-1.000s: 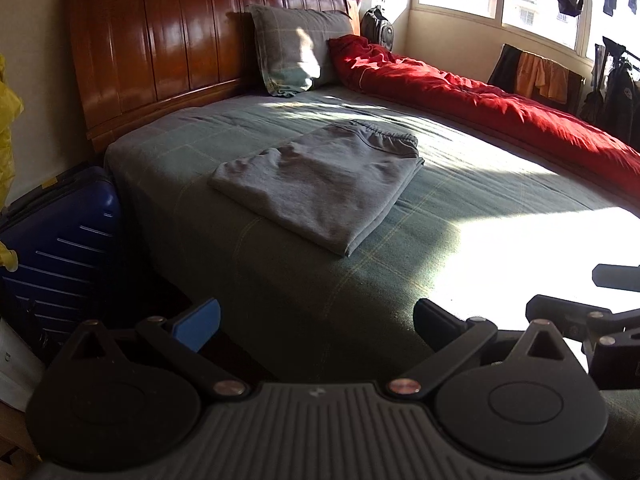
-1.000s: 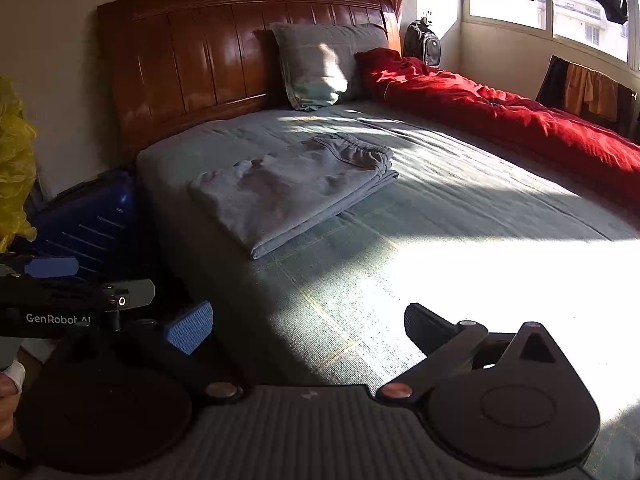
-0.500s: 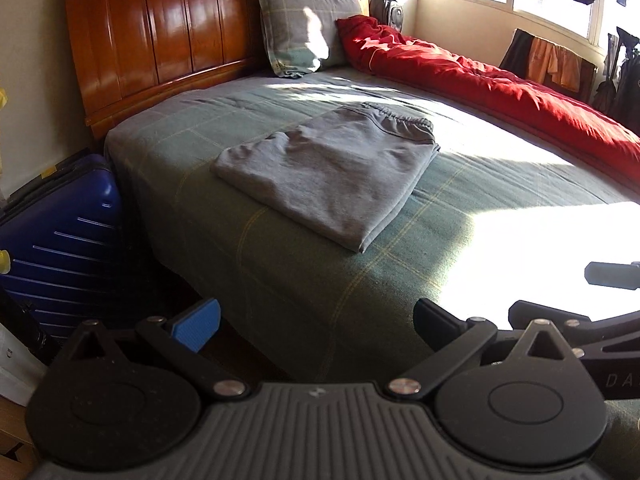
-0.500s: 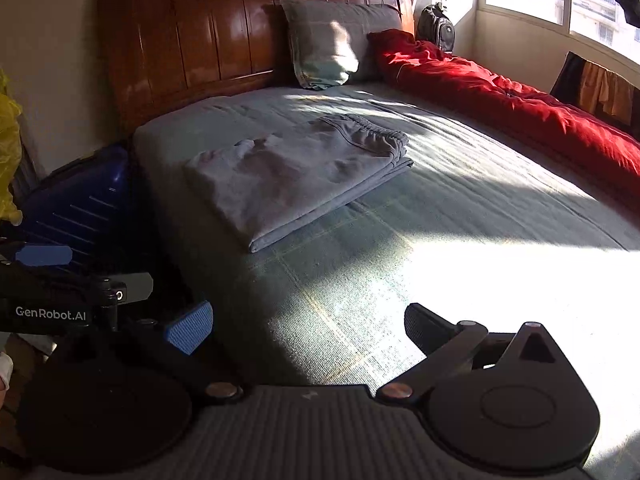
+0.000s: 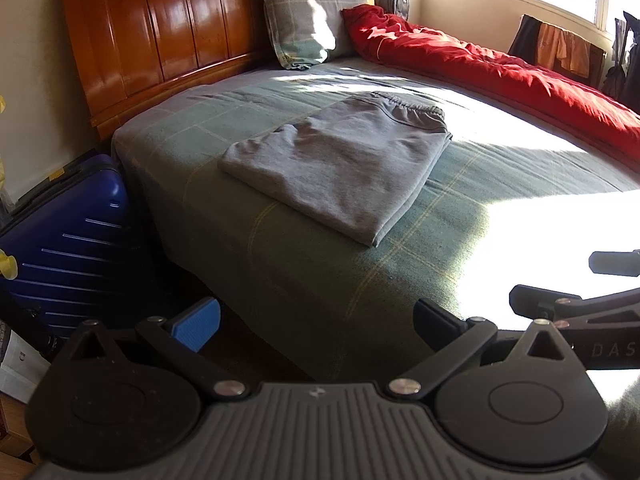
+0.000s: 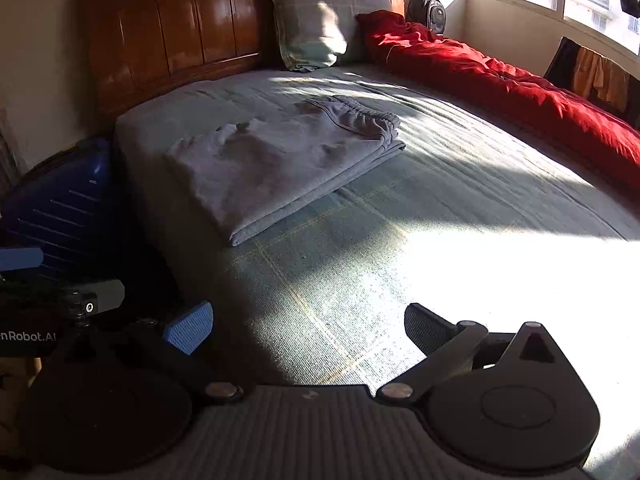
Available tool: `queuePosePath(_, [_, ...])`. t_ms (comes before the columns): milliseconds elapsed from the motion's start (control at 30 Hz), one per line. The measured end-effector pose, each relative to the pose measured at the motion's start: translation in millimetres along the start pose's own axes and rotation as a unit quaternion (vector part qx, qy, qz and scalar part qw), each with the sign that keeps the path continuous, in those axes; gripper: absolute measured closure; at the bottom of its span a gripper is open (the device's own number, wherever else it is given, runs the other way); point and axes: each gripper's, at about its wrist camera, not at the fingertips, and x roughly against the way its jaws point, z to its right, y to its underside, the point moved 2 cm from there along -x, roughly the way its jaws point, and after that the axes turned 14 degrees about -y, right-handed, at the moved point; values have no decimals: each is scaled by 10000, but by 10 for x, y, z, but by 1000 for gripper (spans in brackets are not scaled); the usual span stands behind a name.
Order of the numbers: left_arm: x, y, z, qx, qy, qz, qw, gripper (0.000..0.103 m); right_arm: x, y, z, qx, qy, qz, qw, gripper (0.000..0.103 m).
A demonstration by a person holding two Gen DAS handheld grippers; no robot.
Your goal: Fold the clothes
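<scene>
Grey trousers (image 5: pixel 344 168) lie folded in a flat rectangle on the green checked bedsheet (image 5: pixel 304 280), waistband toward the red duvet; the right wrist view shows the same trousers (image 6: pixel 280 164). My left gripper (image 5: pixel 316 324) hangs open at the bed's near edge, well short of the trousers, with nothing between its fingers. Over the sunlit near part of the sheet (image 6: pixel 360 240) my right gripper (image 6: pixel 308 328) is open and empty too. Part of the right gripper's body (image 5: pixel 580 304) shows at the left view's right edge.
A wooden headboard (image 5: pixel 160 36) and a grey pillow (image 5: pixel 308 20) stand at the bed's head. A red duvet (image 5: pixel 500 72) runs along the far side. A blue suitcase (image 5: pixel 68 244) stands beside the bed on the left. Clothes hang by the window (image 5: pixel 560 44).
Both grippers have moved forward, closer to the bed and the folded trousers, which look larger now. Both stay open and empty.
</scene>
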Motion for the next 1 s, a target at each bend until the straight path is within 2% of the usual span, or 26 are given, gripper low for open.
queuePosePath(1000, [-39,31,11,-43,-50,-73,10000,1,-20,-18,-32,19,-53,18,10000,0])
